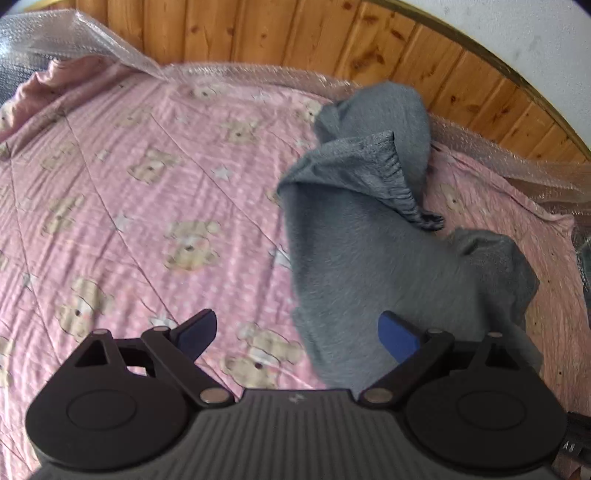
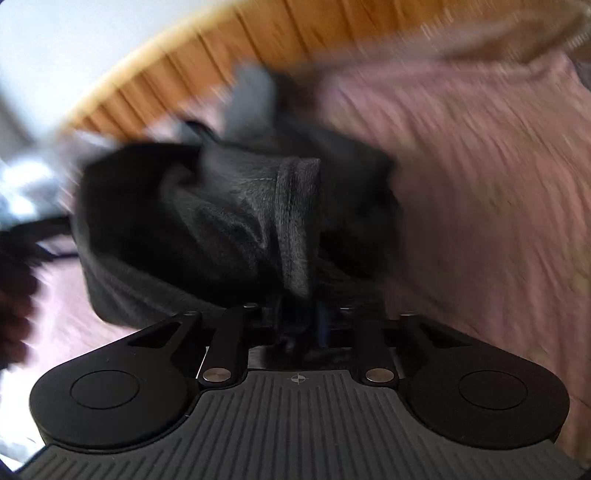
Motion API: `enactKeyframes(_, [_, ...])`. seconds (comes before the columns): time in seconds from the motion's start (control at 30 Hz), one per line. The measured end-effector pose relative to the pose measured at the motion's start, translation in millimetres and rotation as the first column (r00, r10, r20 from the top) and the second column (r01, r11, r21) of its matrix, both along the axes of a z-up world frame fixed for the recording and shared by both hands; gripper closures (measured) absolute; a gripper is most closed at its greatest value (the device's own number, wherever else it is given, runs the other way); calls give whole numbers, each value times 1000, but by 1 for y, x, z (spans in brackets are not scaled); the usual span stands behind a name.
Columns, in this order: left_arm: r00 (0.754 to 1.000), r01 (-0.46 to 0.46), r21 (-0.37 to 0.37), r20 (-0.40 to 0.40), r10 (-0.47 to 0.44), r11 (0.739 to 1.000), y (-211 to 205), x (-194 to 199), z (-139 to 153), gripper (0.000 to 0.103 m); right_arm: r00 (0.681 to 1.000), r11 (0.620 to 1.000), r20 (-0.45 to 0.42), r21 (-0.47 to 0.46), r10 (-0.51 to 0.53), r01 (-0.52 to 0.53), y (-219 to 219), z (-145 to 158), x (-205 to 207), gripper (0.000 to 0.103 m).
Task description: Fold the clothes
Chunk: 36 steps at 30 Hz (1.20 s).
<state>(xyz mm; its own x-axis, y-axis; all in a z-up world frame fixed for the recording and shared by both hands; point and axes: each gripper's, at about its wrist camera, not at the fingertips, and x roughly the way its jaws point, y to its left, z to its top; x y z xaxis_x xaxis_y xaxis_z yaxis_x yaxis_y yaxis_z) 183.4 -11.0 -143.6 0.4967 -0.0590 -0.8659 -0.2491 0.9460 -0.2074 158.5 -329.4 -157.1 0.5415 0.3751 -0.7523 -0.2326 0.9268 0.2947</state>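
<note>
Tongs (image 2: 301, 314) on right clamp grey garment (image 2: 236, 206); left tongs (image 1: 297, 334) gape.

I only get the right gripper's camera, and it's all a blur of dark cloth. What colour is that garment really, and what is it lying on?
Observer: The left wrist view is sharper: the garment is grey and lies crumpled on a pink bedsheet printed with teddy bears.
Operator: Is the other gripper holding it too?
Observer: No. The left gripper is open, its blue pads spread apart, with one edge of the cloth showing between them.
Operator: Mine looks clamped, right?
Observer: Yes, the right gripper is shut on a hemmed fold of the garment.
Operator: Anything around the bed?
Observer: Bubble wrap runs along the far edge, below wooden panelling.
</note>
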Motion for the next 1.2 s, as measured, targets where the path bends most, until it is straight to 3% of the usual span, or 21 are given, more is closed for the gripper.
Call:
enactKeyframes(0.07, [999, 44, -1, -12, -44, 999, -18, -2, -9, 6, 997, 998, 67, -46, -47, 50, -5, 12, 8, 67])
enactKeyframes(0.13, [996, 90, 11, -18, -90, 996, -36, -4, -17, 4, 987, 991, 135, -88, -91, 103, -10, 25, 16, 18])
enactKeyframes(0.2, [992, 124, 45, -30, -122, 991, -52, -4, -27, 4, 977, 987, 195, -113, -88, 112, -5, 36, 33, 16])
enactKeyframes(0.33, [988, 150, 98, -42, -147, 984, -72, 0, -48, 8, 961, 977, 192, -118, 199, -179, 75, 31, 114, 7])
enactKeyframes(0.37, [986, 162, 74, -40, -159, 984, -71, -2, -51, 14, 940, 954, 177, -127, 292, -273, 102, 23, 134, 5])
enactKeyframes(0.4, [984, 174, 51, -37, -172, 983, -69, -5, -54, 40, 909, 918, 150, -152, 389, -367, 133, 11, 152, 5])
enactKeyframes(0.43, [982, 185, 29, -33, -184, 982, -68, -7, -57, 73, 877, 877, 113, -191, 467, -442, 159, -3, 163, 8])
enactKeyframes(0.47, [986, 168, 38, -21, -168, 985, -61, -11, -52, 86, 847, 835, 73, -230, 527, -499, 181, -17, 171, 13])
enactKeyframes(0.5, [988, 152, 47, -9, -152, 987, -54, -15, -47, 96, 812, 788, 30, -266, 582, -555, 203, -31, 180, 48])
enactKeyframes(0.53, [991, 135, 55, 4, -135, 989, -47, -19, -42, 96, 791, 755, -9, -291, 612, -588, 217, -39, 186, 101])
enactKeyframes(0.57, [994, 99, 76, 41, -102, 992, -33, -23, -29, 96, 789, 754, -12, -288, 614, -591, 221, -35, 190, 99])
enactKeyframes(0.67, [979, -49, 178, 202, 12, 983, 18, -34, 31, 96, 831, 847, 165, -137, 531, -514, 197, 40, 191, 100])
enactKeyframes(0.77, [934, -237, 279, 329, 139, 930, 69, -21, 79, 96, 853, 912, 373, 39, 365, -407, 169, 127, 188, 101])
enactKeyframes(0.83, [904, -341, 321, 369, 215, 883, 100, -1, 94, 93, 861, 937, 448, 122, 242, -327, 169, 154, 199, 99])
enactKeyframes(0.87, [911, -362, 333, 323, 255, 871, 113, 14, 88, 92, 860, 945, 465, 129, 210, -300, 175, 157, 206, 83])
enactKeyframes(0.9, [915, -379, 344, 278, 292, 859, 126, 27, 82, 87, 865, 954, 446, 70, 230, -290, 187, 150, 217, 44])
enactKeyframes(0.93, [923, -360, 319, 255, 287, 877, 125, 23, 78, 80, 874, 958, 406, -16, 267, -286, 194, 139, 225, 36])
enactKeyframes(1.0, [939, -324, 266, 210, 273, 908, 124, 14, 70, 68, 895, 962, 355, -141, 271, -235, 176, 116, 217, 36])
enactKeyframes(1.03, [946, -306, 240, 190, 264, 922, 122, 9, 66, 38, 907, 967, 343, -154, 244, -202, 151, 108, 203, 33])
enactKeyframes(1.1, [955, -261, 232, 206, 215, 937, 104, -35, 54, 13, 936, 975, 303, -182, 180, -129, 98, 86, 171, 17])
enactKeyframes(1.2, [990, -128, 152, 78, 118, 980, 73, -77, 13, 15, 985, 976, 168, -218, 28, 9, 12, 41, 113, 15])
